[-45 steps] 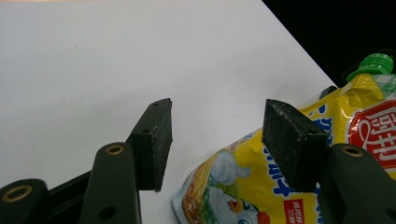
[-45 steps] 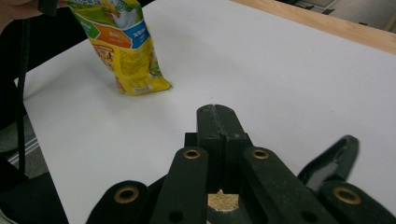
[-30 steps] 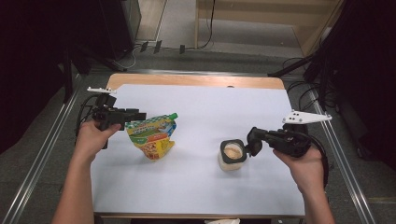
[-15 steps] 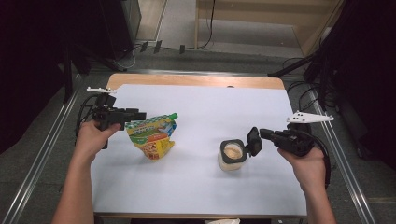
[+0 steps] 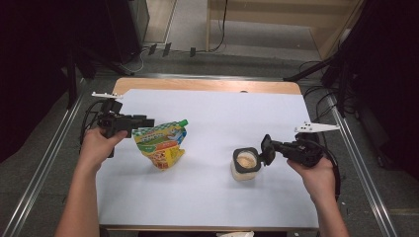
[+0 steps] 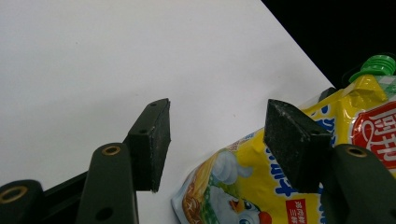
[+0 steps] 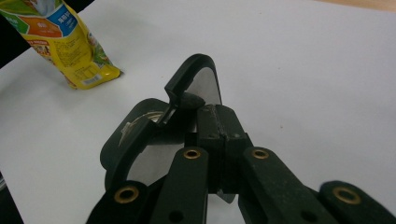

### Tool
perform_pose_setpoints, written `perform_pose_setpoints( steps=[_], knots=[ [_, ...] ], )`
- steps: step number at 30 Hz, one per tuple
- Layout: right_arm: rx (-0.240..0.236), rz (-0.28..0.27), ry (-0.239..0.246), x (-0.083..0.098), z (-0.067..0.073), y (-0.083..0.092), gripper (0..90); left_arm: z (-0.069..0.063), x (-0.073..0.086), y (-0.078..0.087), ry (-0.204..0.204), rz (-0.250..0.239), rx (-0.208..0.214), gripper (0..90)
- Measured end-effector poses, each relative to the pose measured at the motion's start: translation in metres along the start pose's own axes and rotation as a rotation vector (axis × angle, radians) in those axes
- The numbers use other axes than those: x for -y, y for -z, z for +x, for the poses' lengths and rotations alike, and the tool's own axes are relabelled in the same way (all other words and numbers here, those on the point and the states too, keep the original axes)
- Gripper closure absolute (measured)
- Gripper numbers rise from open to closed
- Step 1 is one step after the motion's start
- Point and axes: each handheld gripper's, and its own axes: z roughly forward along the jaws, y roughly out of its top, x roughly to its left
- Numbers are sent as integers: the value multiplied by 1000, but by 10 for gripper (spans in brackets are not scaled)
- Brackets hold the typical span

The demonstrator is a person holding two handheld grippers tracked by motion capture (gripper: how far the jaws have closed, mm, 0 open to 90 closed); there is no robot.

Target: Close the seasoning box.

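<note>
Your right fingers [image 7: 219, 122] are pressed together on the black flip lid [image 7: 194, 86] of the small jar [image 5: 245, 165], which stands on the white surface [image 5: 217, 113] just in front of your right hand [image 5: 316, 173]. Your left fingers [image 6: 152, 135] stand apart, pinching nothing, with the yellow pouch [image 6: 261, 186] lying against the right-hand one. In the high view the green-capped pouch [image 5: 162, 143] sits just beside your left gripper [image 5: 143, 122], well apart from the jar.

high: above, facing forward-down | tool views: close, low | shared: pouch [image 5: 162, 144] on table [image 5: 207, 197]
</note>
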Motion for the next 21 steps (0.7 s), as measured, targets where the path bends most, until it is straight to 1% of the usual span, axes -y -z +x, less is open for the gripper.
perform_pose_setpoints(
  steps=[4, 7, 12, 15, 16, 18, 21],
  knots=[
    [-7, -2, -1, 1, 1, -3, 900, 1, 0, 0, 10, -3, 6, 413],
    [-29, -4, -4, 2, 3, -6, 900, 1, 0, 1, 11, -5, 3, 410],
    [-37, 3, 8, 2, 7, -12, 900, 2, 0, 1, 15, -8, -1, 411],
    [-46, 4, 7, 2, 8, -13, 900, 2, 0, 1, 12, -5, -1, 411],
    [-58, 0, 3, 2, 8, -14, 900, 2, 0, 1, 11, -4, -1, 411],
    [-66, 2, 0, 2, 9, -15, 900, 2, 0, 0, 12, -1, -1, 410],
    [-70, 8, 3, 2, 12, -17, 900, 2, 1, 0, 9, 2, -1, 409]
  ],
)
